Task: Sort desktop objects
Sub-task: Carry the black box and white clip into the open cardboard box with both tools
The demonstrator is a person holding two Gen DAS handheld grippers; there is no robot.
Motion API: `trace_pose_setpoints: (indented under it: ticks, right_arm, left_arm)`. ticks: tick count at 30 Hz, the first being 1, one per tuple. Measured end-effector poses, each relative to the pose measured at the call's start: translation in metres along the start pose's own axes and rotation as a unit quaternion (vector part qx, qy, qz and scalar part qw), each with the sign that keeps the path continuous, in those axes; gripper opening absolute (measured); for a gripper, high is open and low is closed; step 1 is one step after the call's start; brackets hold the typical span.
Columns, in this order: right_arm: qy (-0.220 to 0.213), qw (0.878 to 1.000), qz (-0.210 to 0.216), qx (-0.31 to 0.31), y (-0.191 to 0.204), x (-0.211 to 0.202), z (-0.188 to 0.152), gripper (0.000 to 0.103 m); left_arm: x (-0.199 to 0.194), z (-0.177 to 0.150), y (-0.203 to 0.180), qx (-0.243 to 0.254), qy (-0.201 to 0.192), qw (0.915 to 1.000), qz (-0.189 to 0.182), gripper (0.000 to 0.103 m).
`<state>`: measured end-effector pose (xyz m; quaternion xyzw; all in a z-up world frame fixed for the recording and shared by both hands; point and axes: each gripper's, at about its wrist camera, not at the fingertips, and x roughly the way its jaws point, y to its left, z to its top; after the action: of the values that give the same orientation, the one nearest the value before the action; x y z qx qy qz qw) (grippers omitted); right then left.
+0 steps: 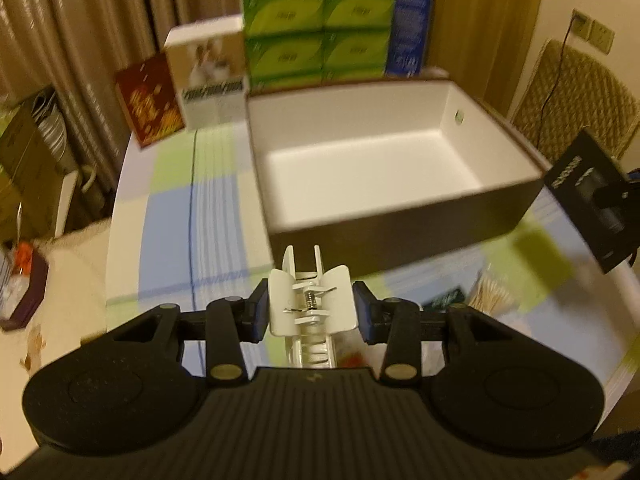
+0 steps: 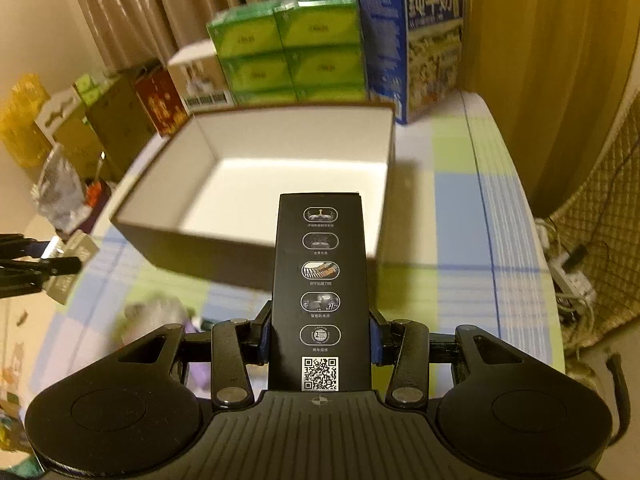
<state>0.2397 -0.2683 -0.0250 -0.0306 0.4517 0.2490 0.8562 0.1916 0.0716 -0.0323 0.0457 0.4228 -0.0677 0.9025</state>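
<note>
My left gripper is shut on a white hair claw clip and holds it above the table, just short of the near wall of an open dark box with a white inside. My right gripper is shut on a long black carton with icons and a QR code, whose far end reaches over the same box's near wall. The black carton also shows at the right edge of the left wrist view. The left gripper with the clip shows at the left edge of the right wrist view.
Green tissue packs, a blue milk carton, a white box and a red box stand behind the open box. Small items, including cotton swabs, lie on the checked tablecloth. A wicker chair stands right.
</note>
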Motion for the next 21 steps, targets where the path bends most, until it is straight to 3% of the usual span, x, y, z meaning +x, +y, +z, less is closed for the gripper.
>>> trace_pose_setpoints:
  ticks: [11,21]
  right_arm:
    - [-0.04,0.999,-0.001,-0.003,0.009,0.024,0.08,0.041]
    - [-0.01,0.999,-0.035,0.011,-0.002,0.092,0.131,0.041]
  left_arm:
    - [0.032,0.081,-0.007,0.005,-0.036,0.9992,-0.016,0.037]
    - [0.104,0.132,-0.01,-0.003,0.002,1.0,-0.001,0.037]
